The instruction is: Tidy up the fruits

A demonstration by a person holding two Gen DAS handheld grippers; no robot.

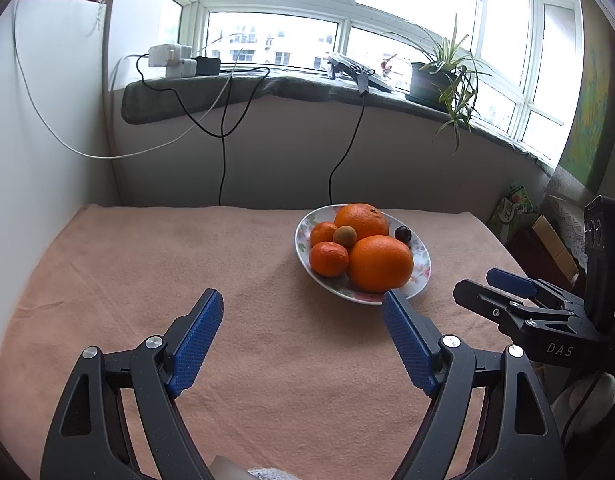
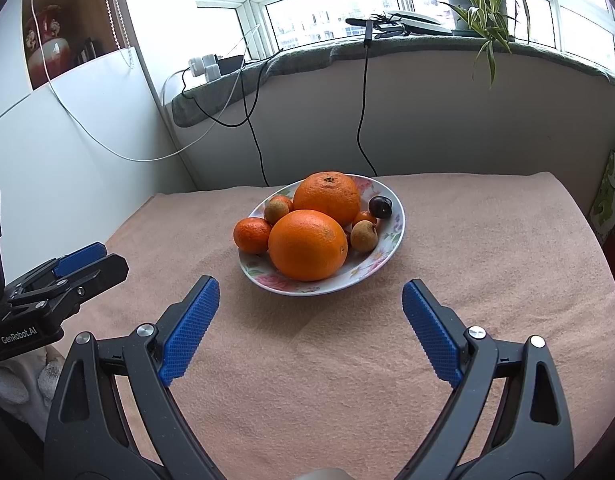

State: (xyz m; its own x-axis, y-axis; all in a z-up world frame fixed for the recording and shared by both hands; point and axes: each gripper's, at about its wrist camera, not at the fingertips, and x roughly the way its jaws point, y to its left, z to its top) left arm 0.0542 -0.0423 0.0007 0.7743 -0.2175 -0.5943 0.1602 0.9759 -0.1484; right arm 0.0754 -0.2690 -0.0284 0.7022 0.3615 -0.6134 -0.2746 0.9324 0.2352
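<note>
Black left gripper (image 1: 303, 300) and black right gripper (image 2: 310, 289), blue ribbed pads, jaws spread wide, both pointing downward, empty.

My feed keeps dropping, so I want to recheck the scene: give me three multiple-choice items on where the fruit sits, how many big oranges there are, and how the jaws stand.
1. Where is the fruit?
A. In the floral plate
B. Scattered on the cloth
C. On the windowsill

2. How many large oranges?
A. One
B. Two
C. Four

3. How do both grippers' jaws stand?
A. Shut on fruit
B. Shut, empty
C. Open, empty

Answers:
1 A: every piece lies within the floral plate on the pink cloth.
2 B: a front orange and a rear orange dwarf the mandarin.
3 C: the left gripper and right gripper show wide gaps with only cloth between.
</note>
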